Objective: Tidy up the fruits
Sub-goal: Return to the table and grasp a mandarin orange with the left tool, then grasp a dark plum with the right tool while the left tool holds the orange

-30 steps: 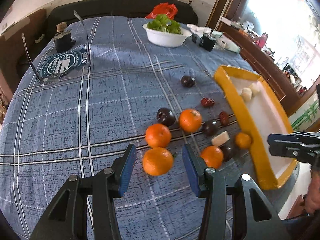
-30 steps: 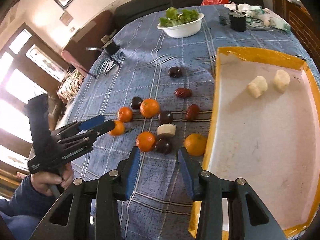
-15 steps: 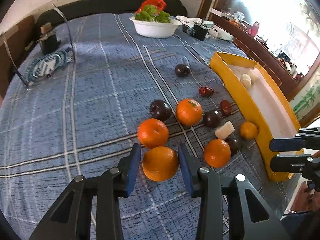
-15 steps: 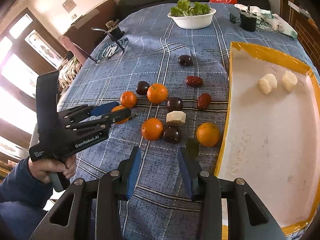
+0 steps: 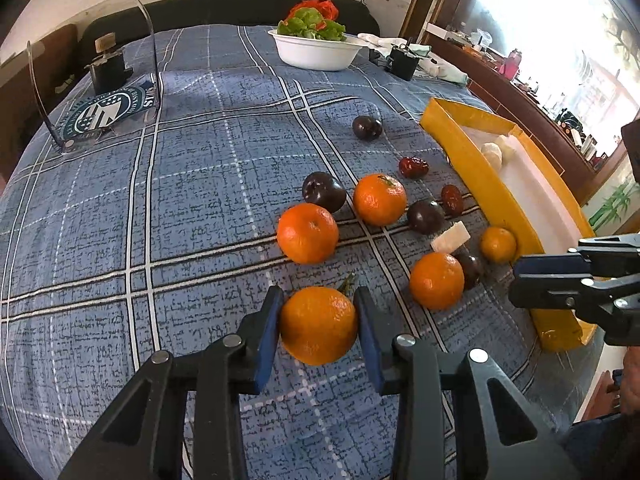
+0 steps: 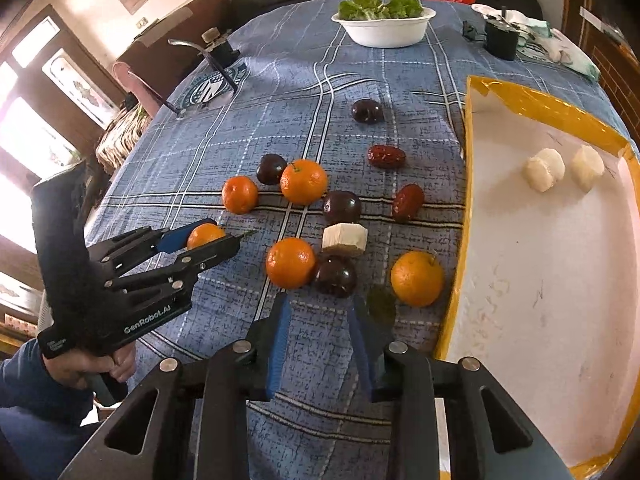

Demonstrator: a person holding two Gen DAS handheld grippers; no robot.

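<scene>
Several oranges, dark plums (image 6: 342,206), red dates (image 6: 386,156) and a white chunk (image 6: 345,239) lie loose on the blue checked cloth. My left gripper (image 5: 318,300) points down over the nearest orange (image 5: 318,326). Its jaws are closing, and both blue pads touch the fruit's sides. The same grip shows in the right wrist view around the orange (image 6: 204,235). My right gripper (image 6: 320,308) is closing with only cloth between its fingers. It stands just short of a dark plum (image 6: 335,276), with an orange (image 6: 417,278) to its right.
A yellow-rimmed tray (image 6: 456,272) with two white pieces (image 6: 544,170) lies at the right. At the far end stand a white bowl of greens (image 6: 386,26), a black box (image 6: 501,42) and a clear stand (image 5: 100,110). A green leaf (image 6: 382,304) lies by the right finger.
My left gripper has come down around the nearest orange and its jaws have narrowed onto it. My right gripper has moved toward the dark plum and its jaws have narrowed.
</scene>
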